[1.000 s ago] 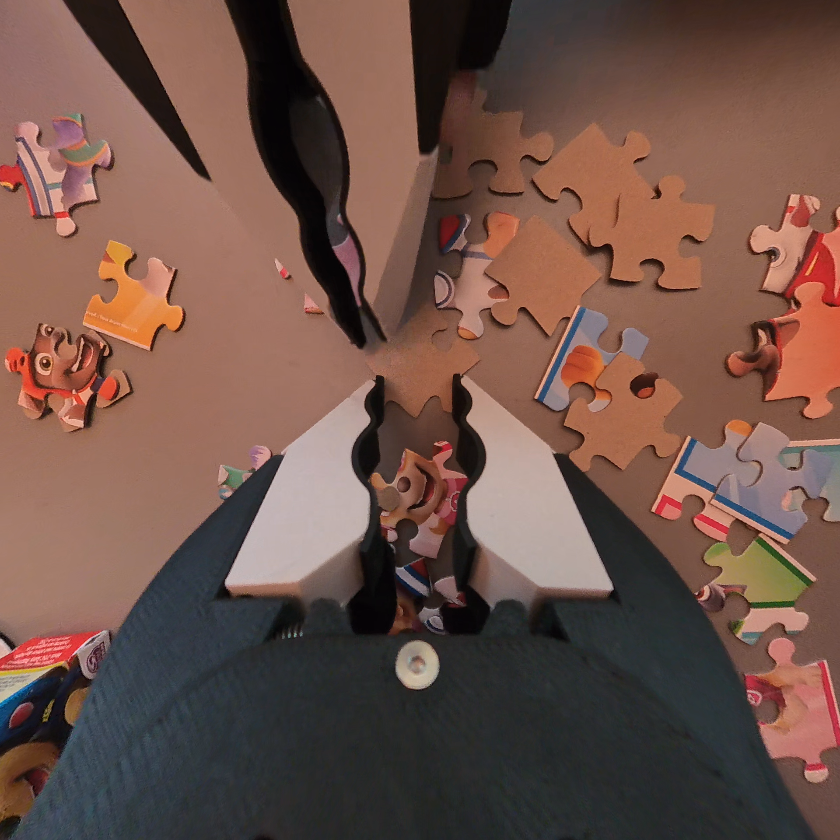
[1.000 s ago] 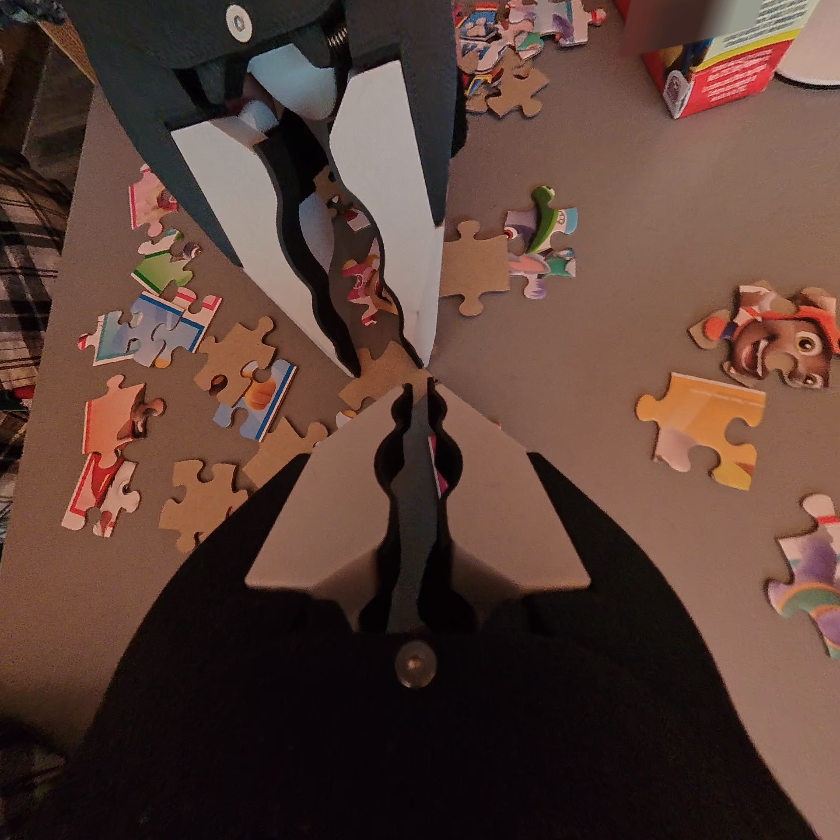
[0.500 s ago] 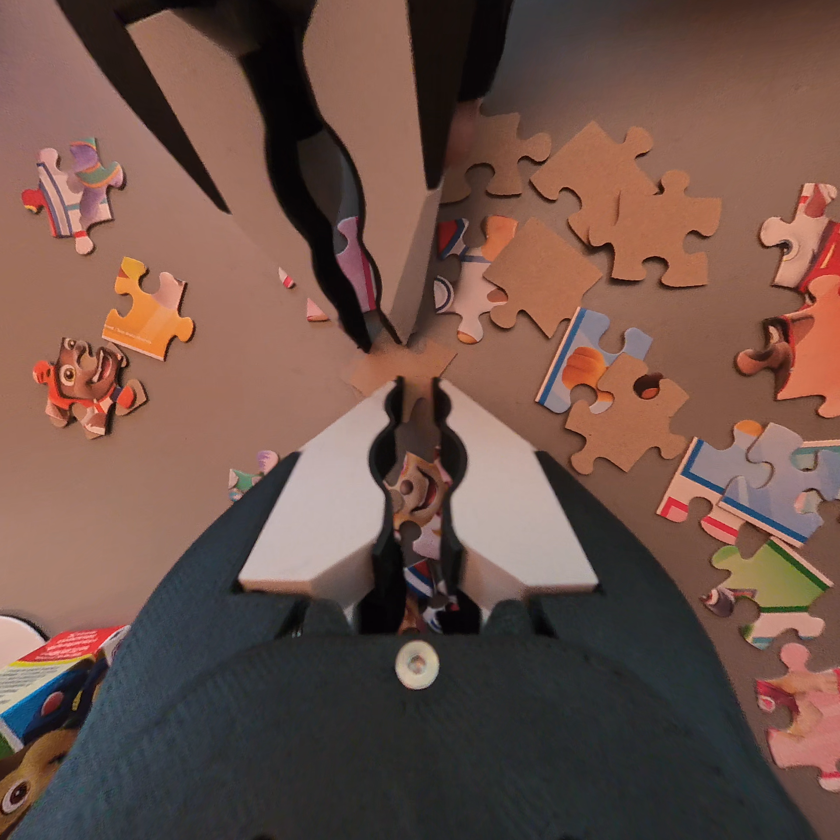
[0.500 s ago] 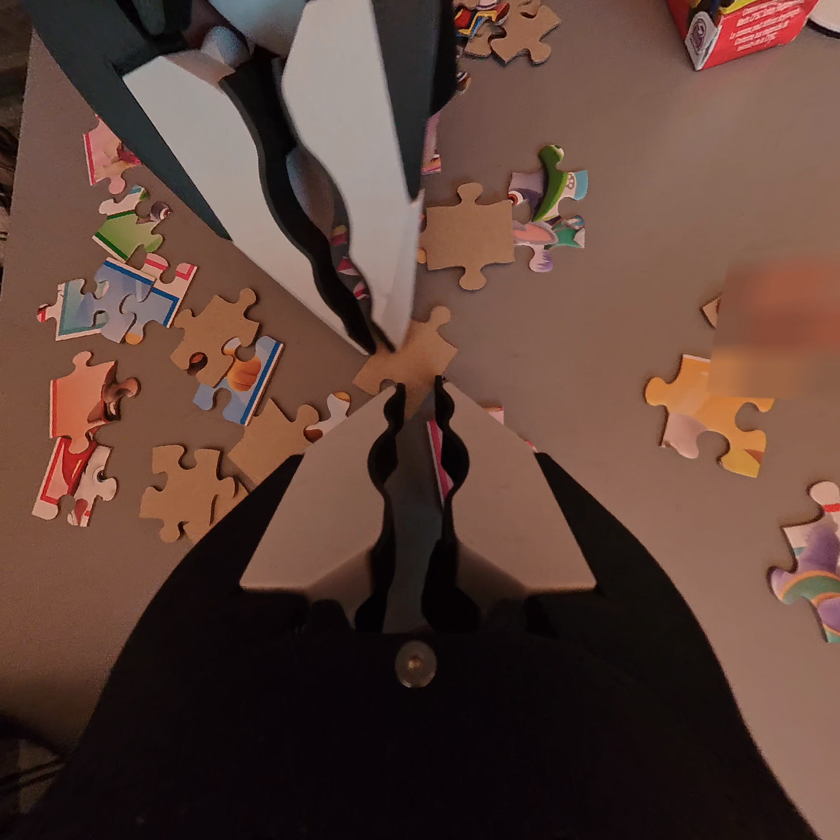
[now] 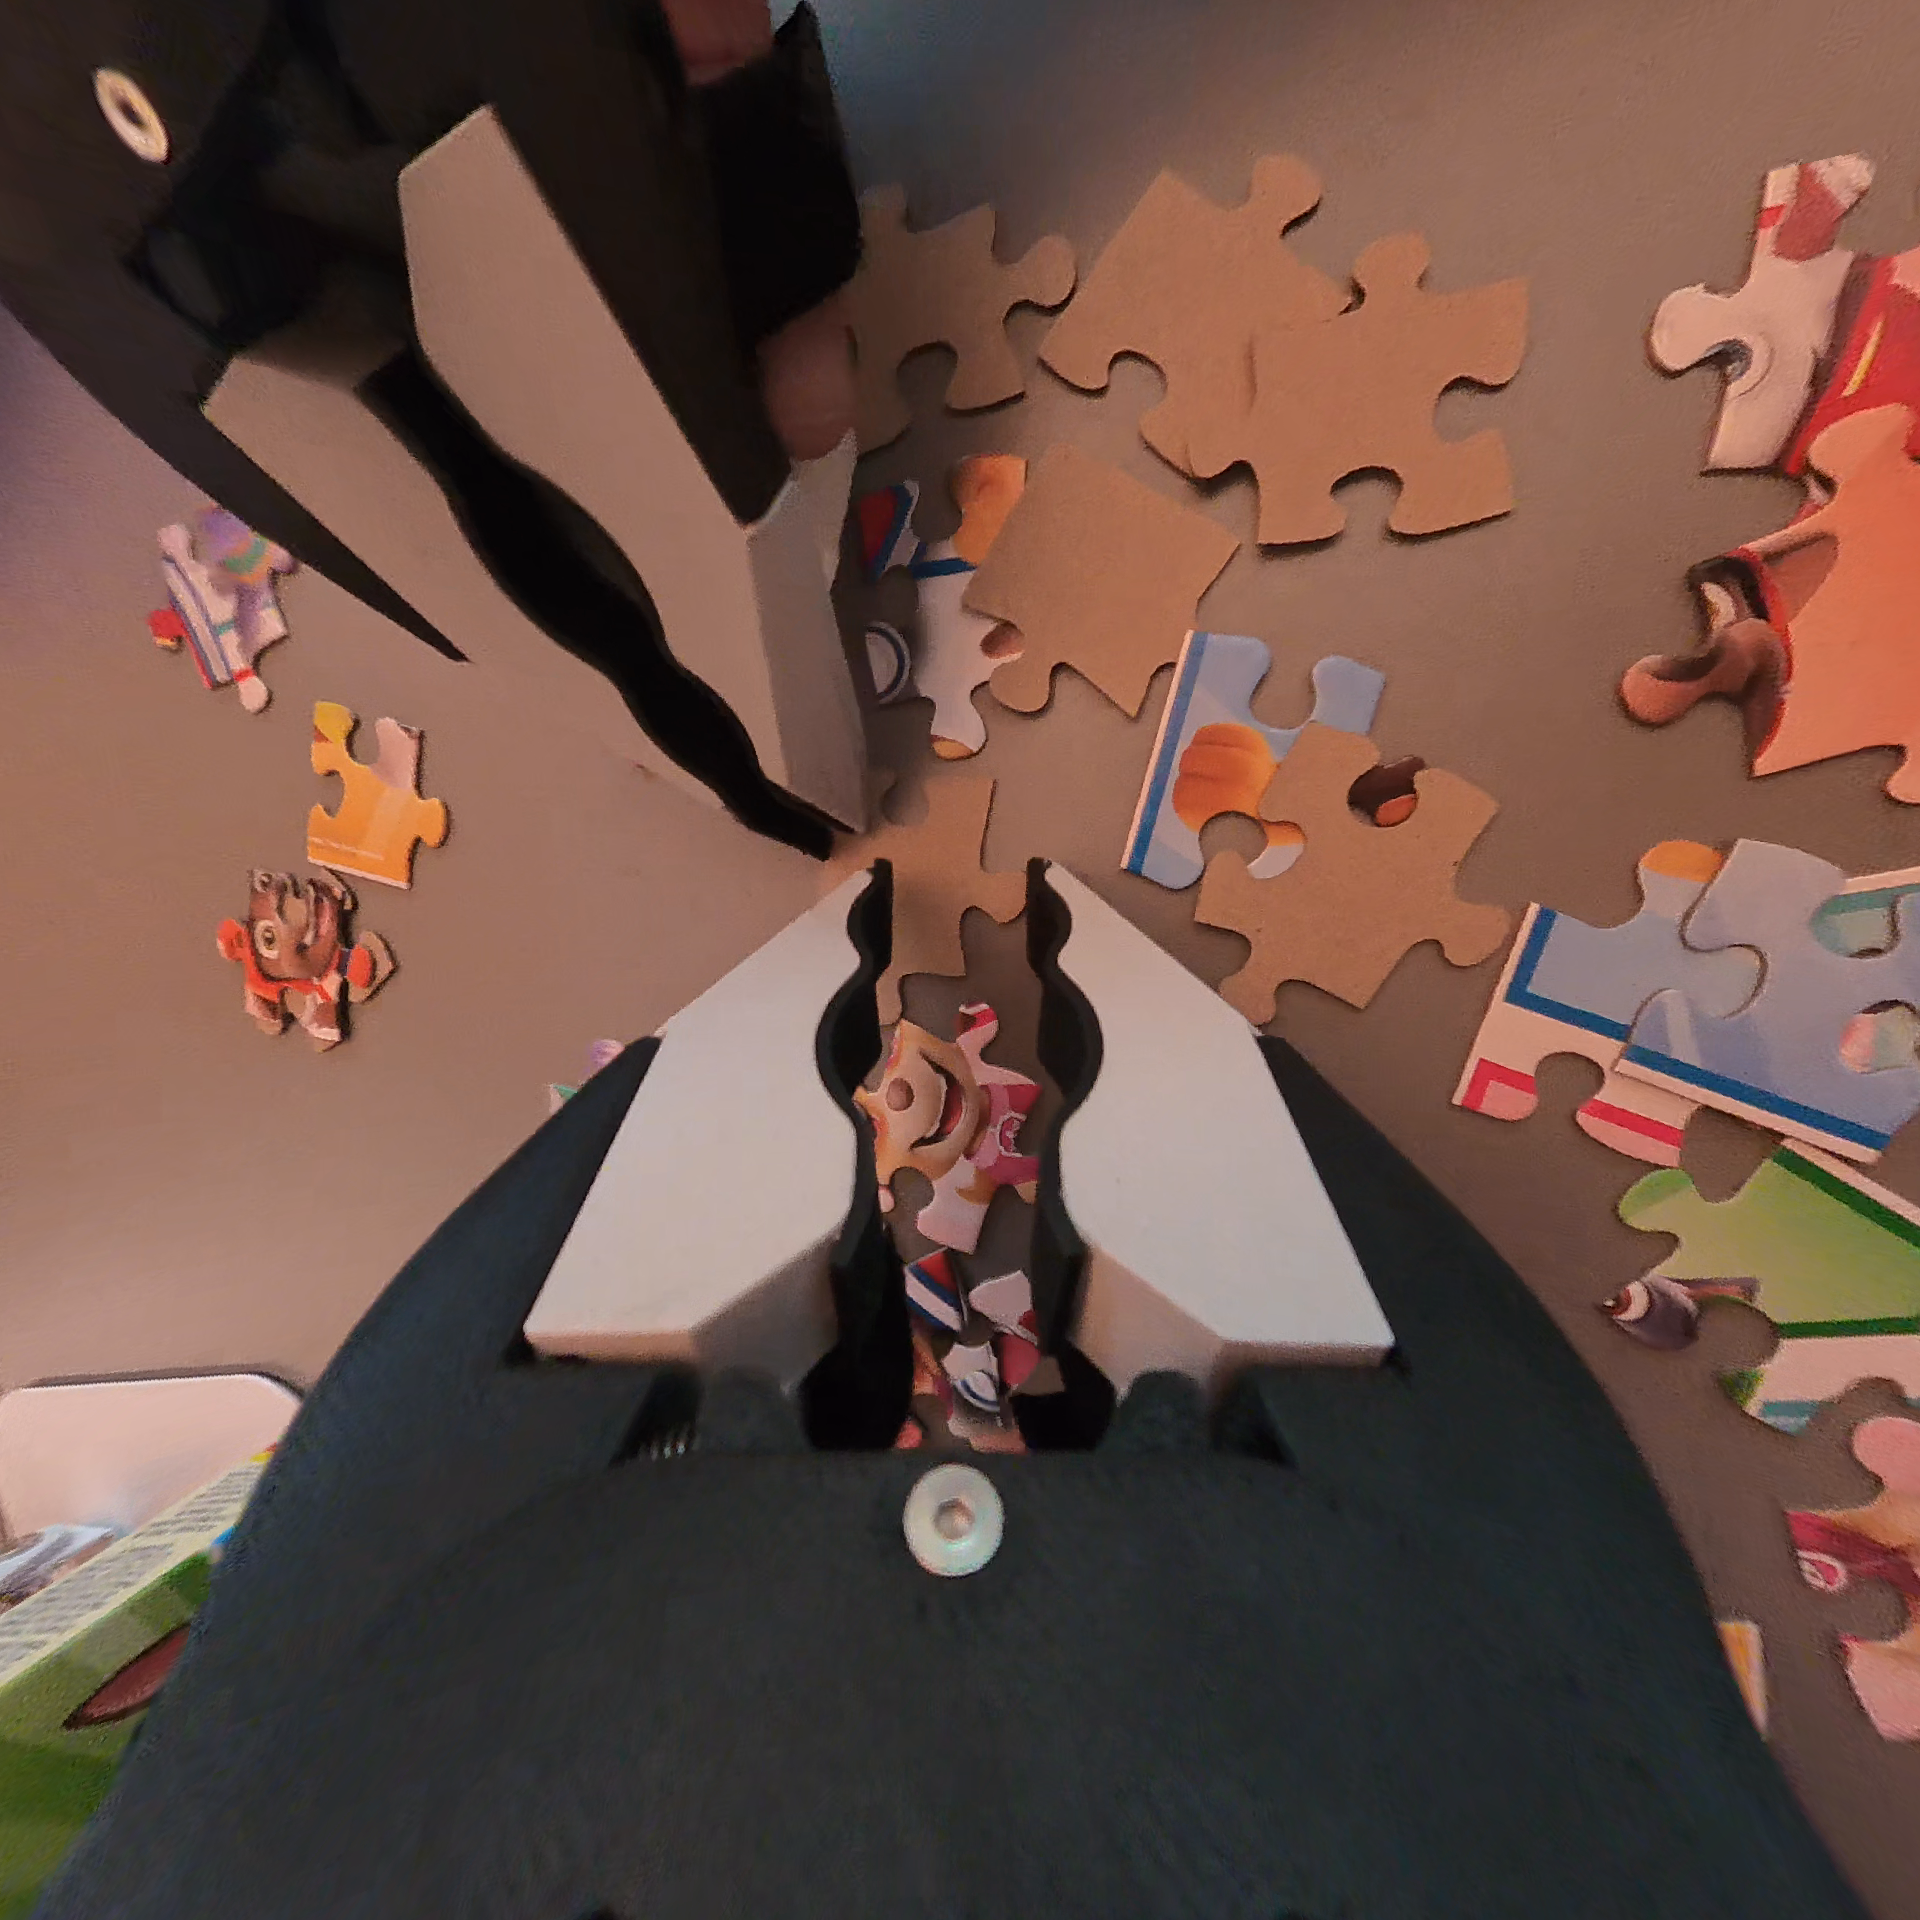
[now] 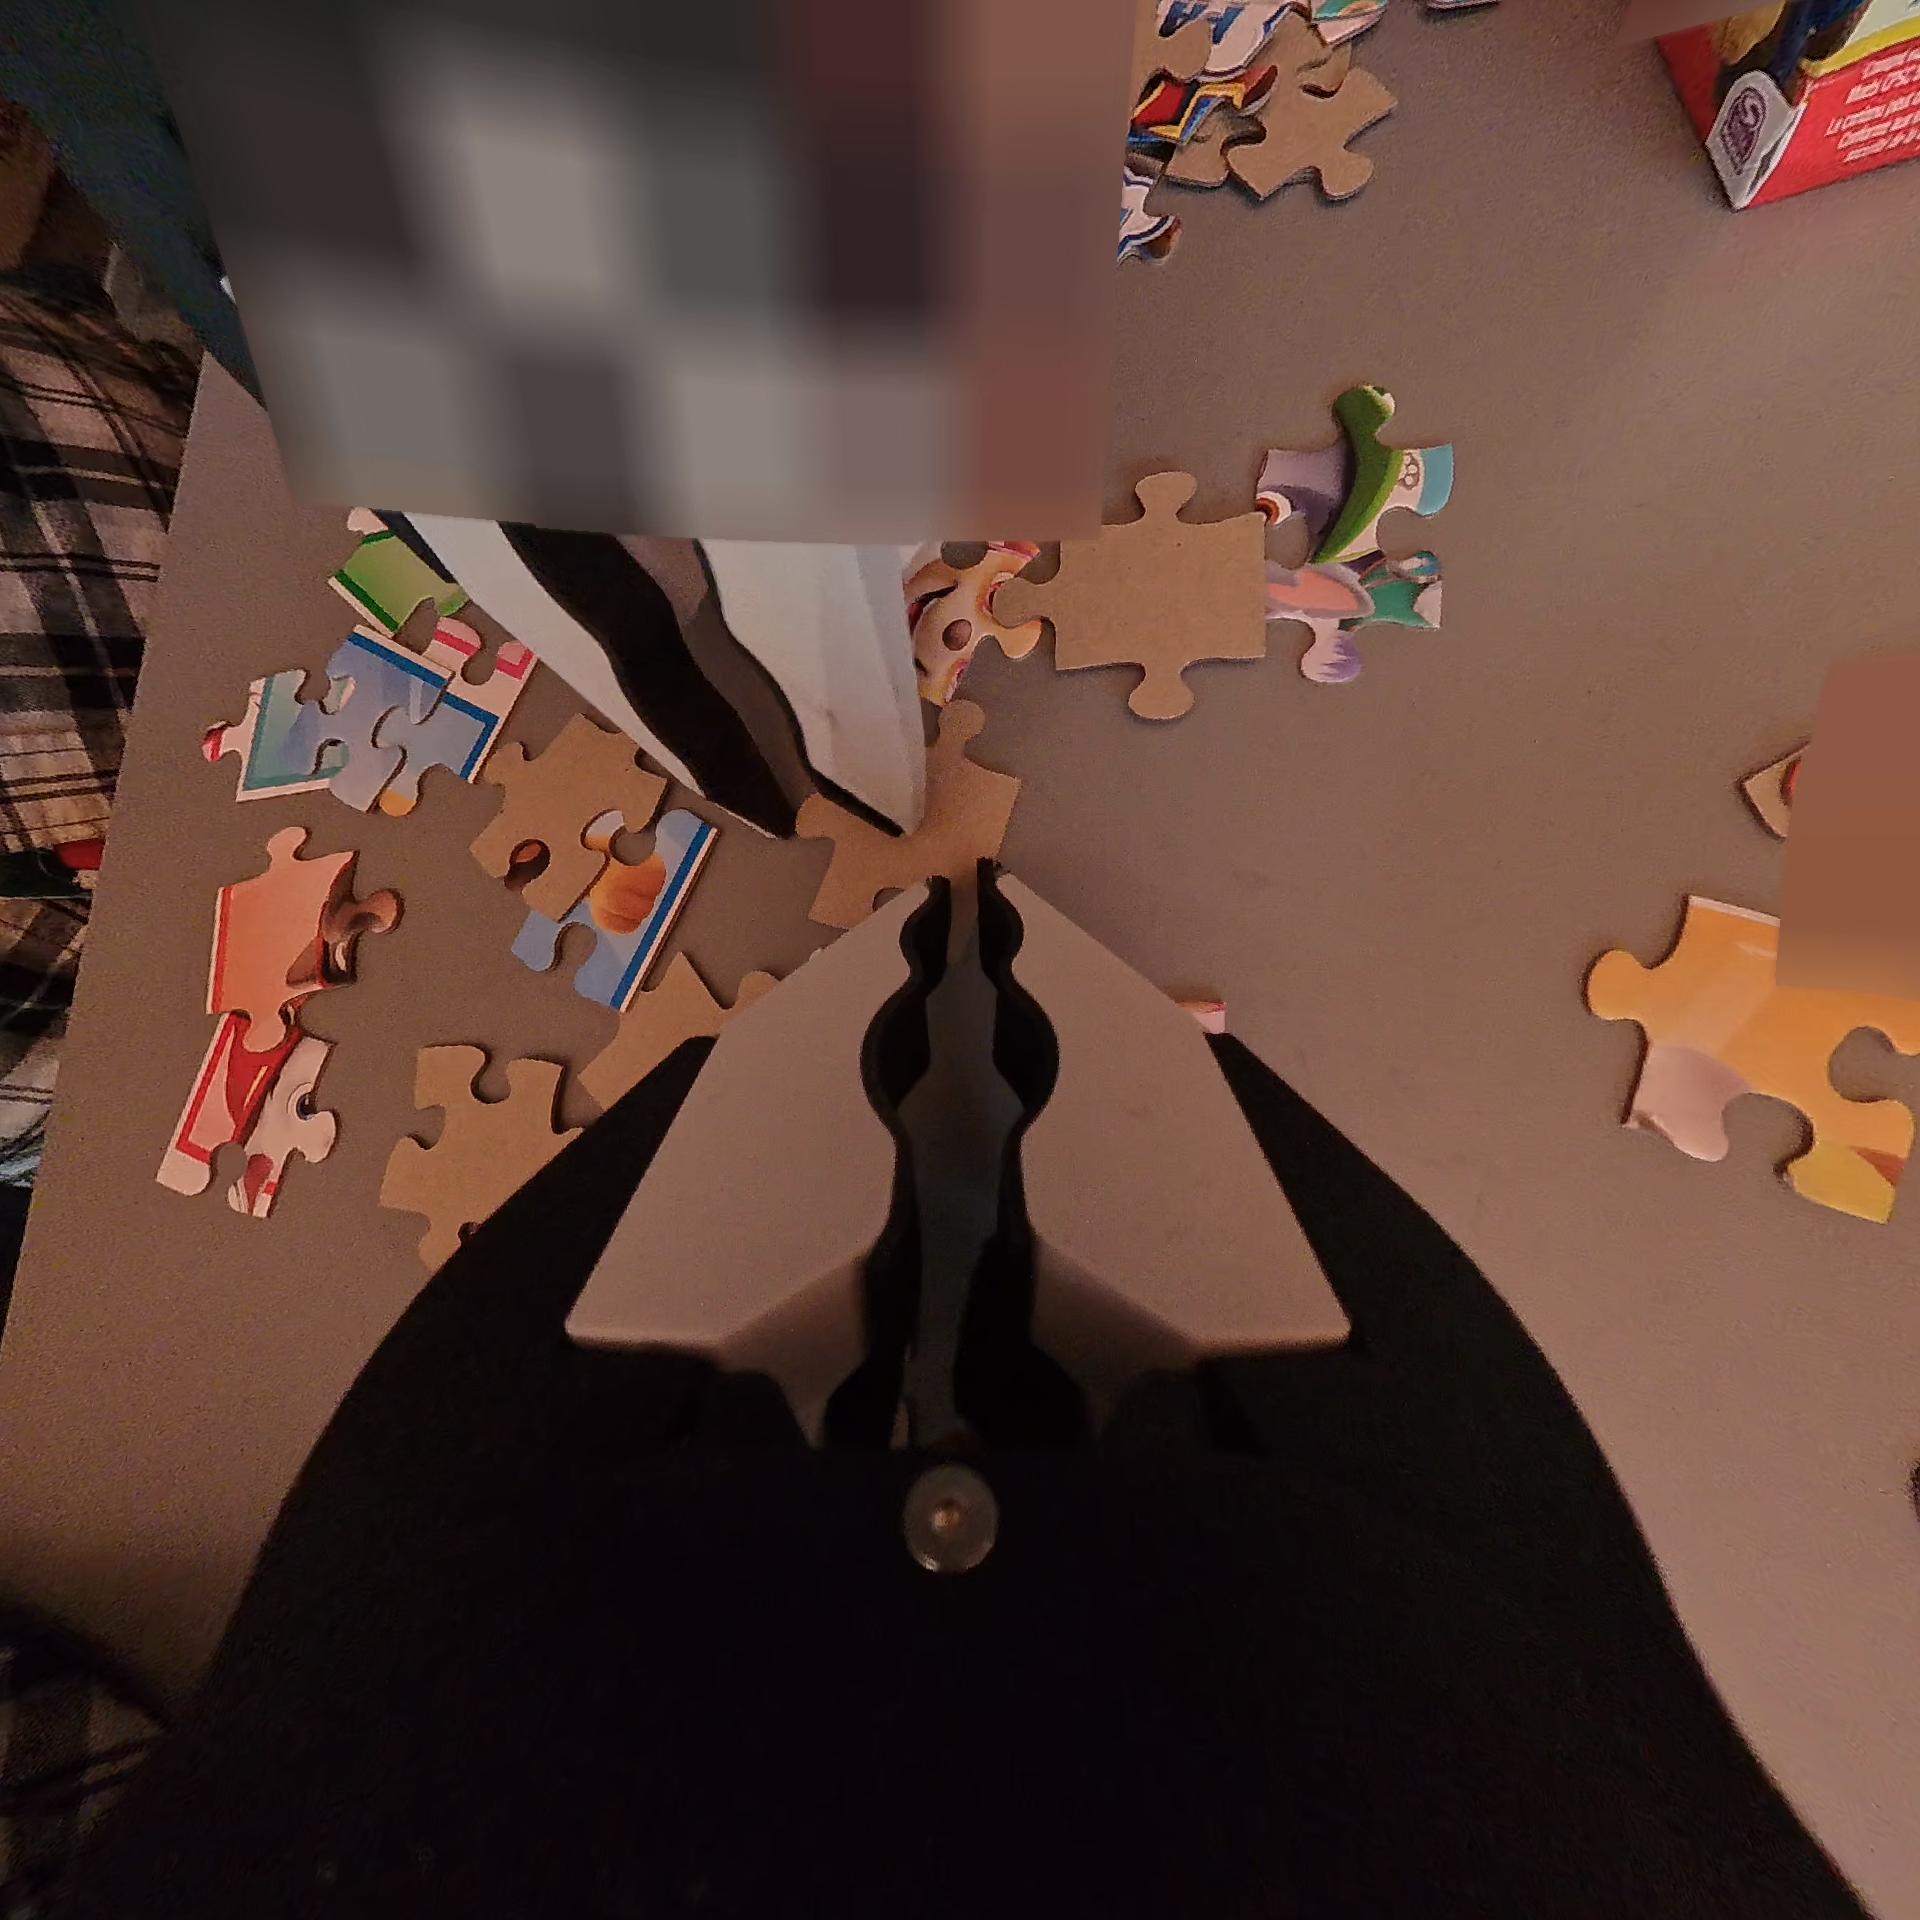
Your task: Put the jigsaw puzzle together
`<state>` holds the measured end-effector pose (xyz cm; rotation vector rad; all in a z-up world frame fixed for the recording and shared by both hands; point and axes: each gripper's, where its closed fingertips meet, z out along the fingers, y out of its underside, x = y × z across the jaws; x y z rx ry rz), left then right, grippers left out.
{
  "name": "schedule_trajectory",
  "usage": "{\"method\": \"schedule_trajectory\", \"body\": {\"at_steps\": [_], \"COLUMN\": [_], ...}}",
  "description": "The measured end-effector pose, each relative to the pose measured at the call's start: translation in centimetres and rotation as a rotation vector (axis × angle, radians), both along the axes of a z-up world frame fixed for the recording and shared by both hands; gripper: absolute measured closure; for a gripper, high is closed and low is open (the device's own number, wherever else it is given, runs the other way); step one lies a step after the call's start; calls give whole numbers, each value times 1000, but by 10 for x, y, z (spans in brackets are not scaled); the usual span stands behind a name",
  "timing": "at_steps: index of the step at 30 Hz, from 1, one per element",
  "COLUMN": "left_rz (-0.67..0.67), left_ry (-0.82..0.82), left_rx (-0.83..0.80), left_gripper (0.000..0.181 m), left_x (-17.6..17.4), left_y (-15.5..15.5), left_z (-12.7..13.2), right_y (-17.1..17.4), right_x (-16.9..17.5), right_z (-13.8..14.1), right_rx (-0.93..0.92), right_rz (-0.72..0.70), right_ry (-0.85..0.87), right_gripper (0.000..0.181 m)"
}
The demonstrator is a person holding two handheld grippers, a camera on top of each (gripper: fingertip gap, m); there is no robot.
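— Left hand-held gripper point(image 5: 956, 873), how does it stand from where you are?

— Its fingers are apart, one on each side of a face-down brown jigsaw piece point(image 5: 935, 894) that lies flat on the grey desk point(image 5: 520, 1091). I can't tell whether they touch it.

— And the right hand-held gripper point(image 6: 964, 878)?

— It comes at that same brown piece from the opposite side, tips right at its edge. The black pads are pressed almost together and I see nothing between them. Whether the tips rest on the piece, I can't tell.

— What lies around that brown piece?

— Just beside it, between the left fingers and nearer the handle, a picture-up piece with a yellow pup's face and pink point(image 5: 956, 1122). Near it on one side, a blue-bordered piece point(image 5: 1195, 748) with another face-down piece point(image 5: 1351, 883) overlapping it. Beyond those, a cluster of face-down pieces point(image 5: 1299, 353) touching one another.

— And the other side?

— Well apart from it, an orange piece point(image 5: 374, 800), and next to that a brown pup in a red hat point(image 5: 301, 951), both picture-up and lying singly.

— The box?

— A red puzzle box point(image 6: 1808, 114) stands far from the brown piece, behind the left tool, past a small heap of mixed pieces point(image 6: 1268, 114).
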<state>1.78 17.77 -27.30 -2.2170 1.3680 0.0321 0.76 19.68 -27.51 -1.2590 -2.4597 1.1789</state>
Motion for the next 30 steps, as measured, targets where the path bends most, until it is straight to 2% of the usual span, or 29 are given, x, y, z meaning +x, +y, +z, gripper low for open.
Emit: {"method": "schedule_trajectory", "body": {"at_steps": [4, 8, 13, 17, 22, 24, 30], "left_rz": [-37, -65, -86, -73, -53, -33, -38], "left_ry": [48, 31, 36, 67, 92, 26, -16], "left_rx": [90, 161, 182, 277, 243, 203, -7], "left_gripper": [159, 171, 175, 181, 181, 181, 134], "left_x": [4, 9, 10, 3, -8, -7, -9], "left_y": [1, 2, 3, 15, 26, 24, -5], "left_z": [1, 10, 15, 31, 24, 26, 14], "right_y": [1, 1, 2, 0, -1, -1, 0], "right_x": [0, 0, -1, 3, 3, 3, 2], "right_z": [0, 2, 4, 1, 1, 1, 1], "right_rx": [-13, -34, -44, -50, -51, -50, -53], "right_rz": [-7, -7, -17, 0, 1, 0, -6], "right_ry": [-3, -1, 1, -24, -28, -28, -32], "right_gripper": [178, 181, 181, 181, 181, 181, 181]}}
